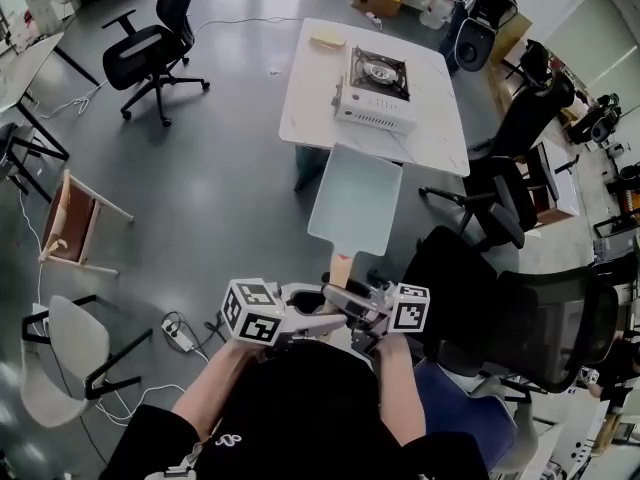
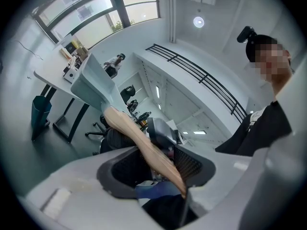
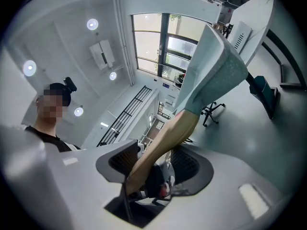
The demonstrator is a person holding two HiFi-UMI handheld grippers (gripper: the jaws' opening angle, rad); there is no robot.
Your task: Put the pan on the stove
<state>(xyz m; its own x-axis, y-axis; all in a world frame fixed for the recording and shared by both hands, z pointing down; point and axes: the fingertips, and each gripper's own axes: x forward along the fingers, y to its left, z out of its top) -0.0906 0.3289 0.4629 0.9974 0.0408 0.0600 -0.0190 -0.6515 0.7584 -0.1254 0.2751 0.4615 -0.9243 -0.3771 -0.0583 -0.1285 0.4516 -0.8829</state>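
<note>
A square pale-blue pan [image 1: 356, 199] with a wooden handle [image 1: 340, 268] hangs in the air over the floor, short of the table. The portable gas stove [image 1: 374, 89] stands on the white table [image 1: 302, 98] beyond it. My left gripper [image 1: 318, 314] and right gripper [image 1: 362, 318] face each other at the handle's near end. In the left gripper view the handle [image 2: 144, 145] runs between the jaws of the left gripper [image 2: 156, 170], its tip against one jaw. The right gripper [image 3: 153, 171] likewise has the handle [image 3: 163, 140] between its jaws, with the pan [image 3: 216, 71] rising beyond.
Black office chairs stand at the far left [image 1: 150, 43] and to the right of the table [image 1: 500, 208]. A white chair [image 1: 65, 353], a wooden frame [image 1: 75, 218] and a power strip [image 1: 180, 333] are on the floor at left. A flat tan item [image 1: 327, 39] lies on the table.
</note>
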